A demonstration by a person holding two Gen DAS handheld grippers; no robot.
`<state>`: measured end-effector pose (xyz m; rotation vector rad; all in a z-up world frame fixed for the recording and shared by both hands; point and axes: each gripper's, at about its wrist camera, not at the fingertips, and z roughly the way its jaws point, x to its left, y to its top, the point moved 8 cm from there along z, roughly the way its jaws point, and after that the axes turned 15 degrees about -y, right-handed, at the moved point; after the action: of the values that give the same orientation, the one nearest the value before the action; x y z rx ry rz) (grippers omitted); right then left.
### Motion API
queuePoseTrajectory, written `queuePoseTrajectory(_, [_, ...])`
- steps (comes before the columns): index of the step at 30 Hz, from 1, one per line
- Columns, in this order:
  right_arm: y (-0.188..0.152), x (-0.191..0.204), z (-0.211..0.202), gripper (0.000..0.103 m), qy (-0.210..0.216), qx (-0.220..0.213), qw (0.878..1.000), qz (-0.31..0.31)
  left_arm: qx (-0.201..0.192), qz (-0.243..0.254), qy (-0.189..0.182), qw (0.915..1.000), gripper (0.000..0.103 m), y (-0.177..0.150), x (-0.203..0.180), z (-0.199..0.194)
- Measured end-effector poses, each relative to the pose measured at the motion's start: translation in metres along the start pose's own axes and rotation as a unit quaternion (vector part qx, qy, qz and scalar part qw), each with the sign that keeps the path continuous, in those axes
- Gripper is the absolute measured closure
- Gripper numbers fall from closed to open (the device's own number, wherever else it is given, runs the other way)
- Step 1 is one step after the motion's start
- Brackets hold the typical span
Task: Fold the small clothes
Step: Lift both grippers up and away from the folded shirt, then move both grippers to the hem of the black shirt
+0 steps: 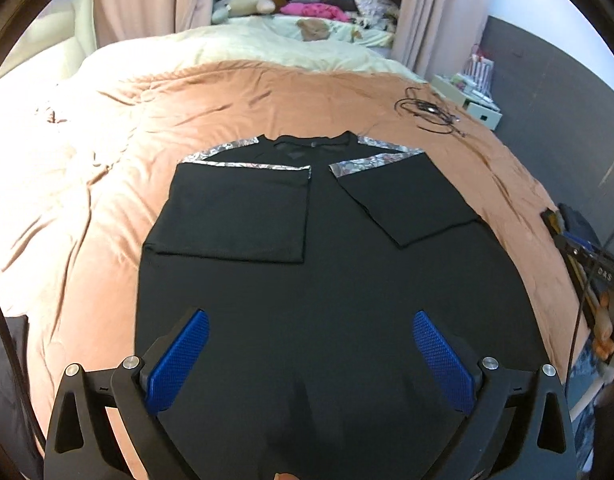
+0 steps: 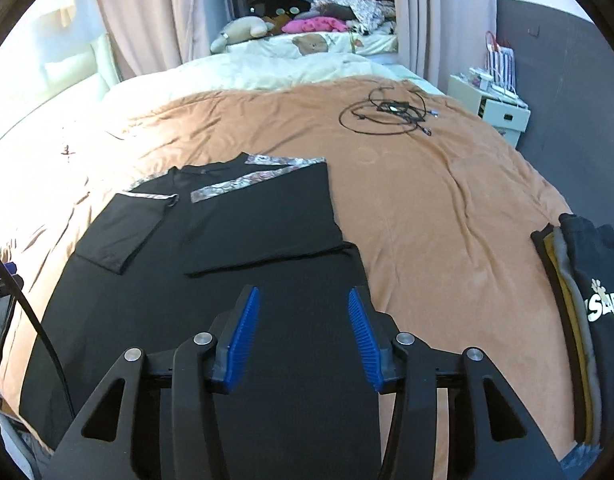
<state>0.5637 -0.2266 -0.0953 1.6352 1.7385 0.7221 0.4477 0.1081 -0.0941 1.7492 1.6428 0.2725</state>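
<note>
- While both sleeves already lie folded inward across its chest, the black short-sleeved shirt with floral-print shoulder trim [image 1: 307, 272] rests flat on the rust-brown bedspread [image 1: 119, 128], its collar at twelve o'clock.
- The left gripper [image 1: 311, 332] hangs spread wide over the hem at six o'clock, grasping nothing.
- The right gripper [image 2: 303, 312] hovers part-open near the shirt's four o'clock edge, also empty.
- Judged step: sleeves done, lengthwise fold next; both jaws must pinch the hem corners and carry them toward the collar.
- A stack of folded garments [image 2: 587, 312] waits at three o'clock.
</note>
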Motion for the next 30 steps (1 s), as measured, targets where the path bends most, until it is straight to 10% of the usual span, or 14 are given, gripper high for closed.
queuePoseTrajectory(26, [-0.109, -0.03, -0.144, 0.058, 0.019, -0.015, 1.0, 0.006, -0.066, -0.022, 0.04, 0.9968, 0.0, -0.175, 0.011, -0.162])
queuePoseTrajectory(30, [-0.13, -0.044, -0.156, 0.035, 0.016, -0.017, 1.0, 0.009, -0.082, -0.036, 0.034, 0.9954, 0.0, -0.198, 0.013, -0.182])
